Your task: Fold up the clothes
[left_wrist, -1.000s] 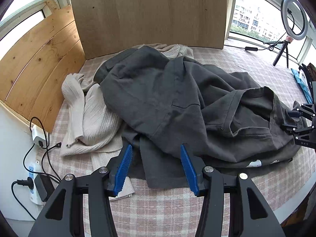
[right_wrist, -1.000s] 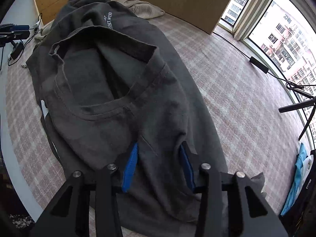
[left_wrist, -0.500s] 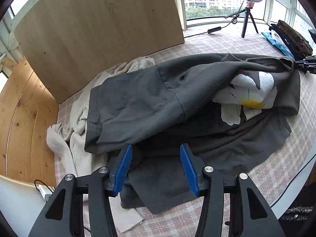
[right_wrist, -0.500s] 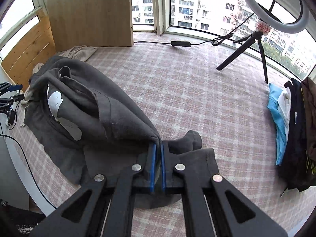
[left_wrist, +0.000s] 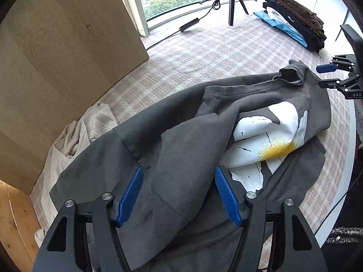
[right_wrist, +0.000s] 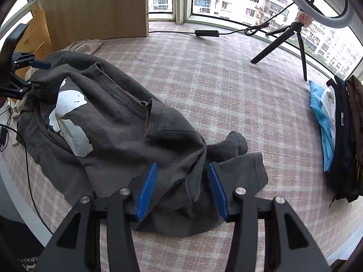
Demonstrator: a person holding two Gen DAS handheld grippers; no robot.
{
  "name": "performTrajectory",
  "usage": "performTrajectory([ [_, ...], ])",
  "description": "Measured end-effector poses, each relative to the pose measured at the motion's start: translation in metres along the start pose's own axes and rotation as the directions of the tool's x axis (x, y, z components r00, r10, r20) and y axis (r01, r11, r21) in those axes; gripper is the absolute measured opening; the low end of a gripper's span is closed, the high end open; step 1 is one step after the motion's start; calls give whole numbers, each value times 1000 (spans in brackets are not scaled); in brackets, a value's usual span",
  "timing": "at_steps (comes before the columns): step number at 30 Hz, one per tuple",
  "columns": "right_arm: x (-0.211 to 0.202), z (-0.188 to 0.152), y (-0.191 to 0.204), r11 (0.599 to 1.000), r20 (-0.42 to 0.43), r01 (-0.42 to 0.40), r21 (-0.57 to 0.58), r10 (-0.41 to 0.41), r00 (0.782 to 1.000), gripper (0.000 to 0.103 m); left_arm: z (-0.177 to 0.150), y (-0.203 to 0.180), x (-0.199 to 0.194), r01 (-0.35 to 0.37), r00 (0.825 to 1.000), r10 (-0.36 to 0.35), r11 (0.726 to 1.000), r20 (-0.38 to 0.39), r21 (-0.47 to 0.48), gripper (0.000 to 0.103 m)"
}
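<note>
Dark grey T-shirt [left_wrist: 172, 158] with white-and-yellow print lies crumpled on the checked table cover [right_wrist: 226, 86]. Left gripper [left_wrist: 179, 192] and right gripper [right_wrist: 181, 188] both poise above it, jaws opening, fabric between the pads, unclamped. Cream sweater [left_wrist: 74, 140] lies beside.

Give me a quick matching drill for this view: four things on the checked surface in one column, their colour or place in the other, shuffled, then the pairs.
Things:
1. T-shirt
2. Knit sweater
3. Stack of clothes
4. Tripod

Descriptions:
A. cream, beside the wooden board
B. dark grey with a white and yellow print, crumpled in the middle
C. black legs, standing by the window
D. piled at the far right edge, blue piece lowest

Pairs: 1-B, 2-A, 3-D, 4-C
</note>
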State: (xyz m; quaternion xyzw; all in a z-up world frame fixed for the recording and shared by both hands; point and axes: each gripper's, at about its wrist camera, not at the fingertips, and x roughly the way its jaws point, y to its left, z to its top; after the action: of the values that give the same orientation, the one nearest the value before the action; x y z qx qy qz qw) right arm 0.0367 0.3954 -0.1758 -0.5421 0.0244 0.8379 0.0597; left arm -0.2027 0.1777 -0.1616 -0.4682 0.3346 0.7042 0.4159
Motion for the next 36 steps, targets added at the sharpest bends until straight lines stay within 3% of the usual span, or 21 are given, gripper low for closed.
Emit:
performTrajectory([
  [2,4,-1,1,1000,-13,14,2,-14,1000,47,0,-4,10,10,1000,-11,1000,-24,-7,34],
  [6,10,-3,0,1000,-34,19,17,-19,999,47,-7,-14,11,2,999,-2,1000,-35,11,20],
  [8,11,-2,2,1000,-36,22,9,-21,999,47,-12,-15,8,2,1000,-1,1000,-30,20,7],
  [11,11,-1,9,999,-39,25,-22,-26,999,47,-22,-6,-4,14,1000,-14,1000,-16,-15,2],
  [14,17,-2,14,998,-49,26,-51,-28,998,47,-46,10,-22,48,999,-49,998,-13,-51,2],
  [18,30,-13,21,998,-96,-19,-66,12,995,47,-91,-1,-39,55,997,-58,996,-41,-66,2],
  [23,34,-36,39,980,-188,-34,-198,-4,982,47,-137,-29,-45,37,991,-38,999,-128,-10,25],
  [24,29,-37,40,978,-181,-36,-208,-2,984,47,-139,-31,-50,31,992,-30,1000,-121,4,25],
  [28,7,-24,25,988,-103,-64,-142,49,993,46,-120,-34,-64,28,999,-27,999,-35,34,42],
  [30,3,-16,18,991,-71,-54,-119,45,996,46,-106,-35,-57,29,1000,-29,998,-10,58,42],
  [33,3,-14,13,992,-69,-49,-120,41,997,46,-89,-33,-39,30,999,-27,993,-22,116,42],
  [36,4,-18,15,990,-81,-41,-136,30,996,46,-84,-32,-19,73,995,-62,986,-77,150,42],
])
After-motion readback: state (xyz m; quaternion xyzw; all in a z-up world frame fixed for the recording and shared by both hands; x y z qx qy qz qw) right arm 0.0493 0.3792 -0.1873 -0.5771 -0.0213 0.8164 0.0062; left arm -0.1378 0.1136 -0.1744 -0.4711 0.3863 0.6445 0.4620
